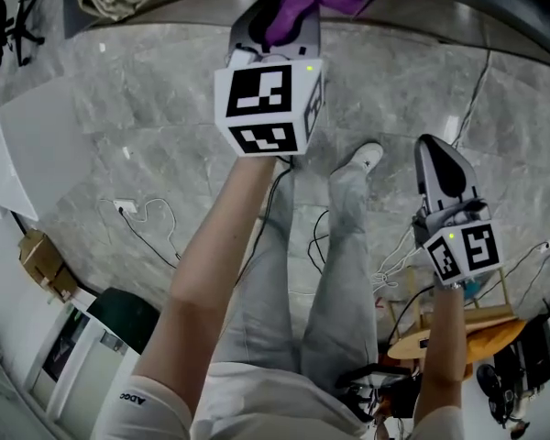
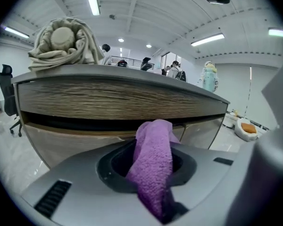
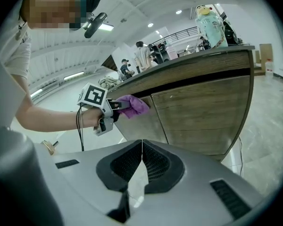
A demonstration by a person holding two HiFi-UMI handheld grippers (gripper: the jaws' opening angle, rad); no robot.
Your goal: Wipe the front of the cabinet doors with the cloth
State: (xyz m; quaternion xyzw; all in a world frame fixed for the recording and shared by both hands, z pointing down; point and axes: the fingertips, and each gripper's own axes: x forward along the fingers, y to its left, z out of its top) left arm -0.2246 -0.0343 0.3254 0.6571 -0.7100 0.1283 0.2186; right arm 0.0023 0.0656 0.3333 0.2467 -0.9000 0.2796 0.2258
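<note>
Left gripper [image 1: 280, 26] clamps cloth [image 2: 153, 164] near door [image 3: 203, 112] top; wiping stage, likely. Right gripper [image 3: 141, 166] closed, empty. Next: press cloth flat, sweep across.

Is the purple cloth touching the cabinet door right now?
Cannot tell. In the right gripper view the purple cloth, held by the left gripper, overlaps the cabinet door; no contact or gap shows plainly.

I see a beige bundle of fabric [image 2: 61, 44] lying on the counter top [image 2: 118, 72] at far left; a black office chair [image 2: 7, 98] stands left of it; white cables [image 1: 147, 216] trail over the grey marble floor [image 1: 147, 117]; a cardboard box [image 1: 41, 262] sits near left; a wooden stool [image 1: 458, 335] near right.
</note>
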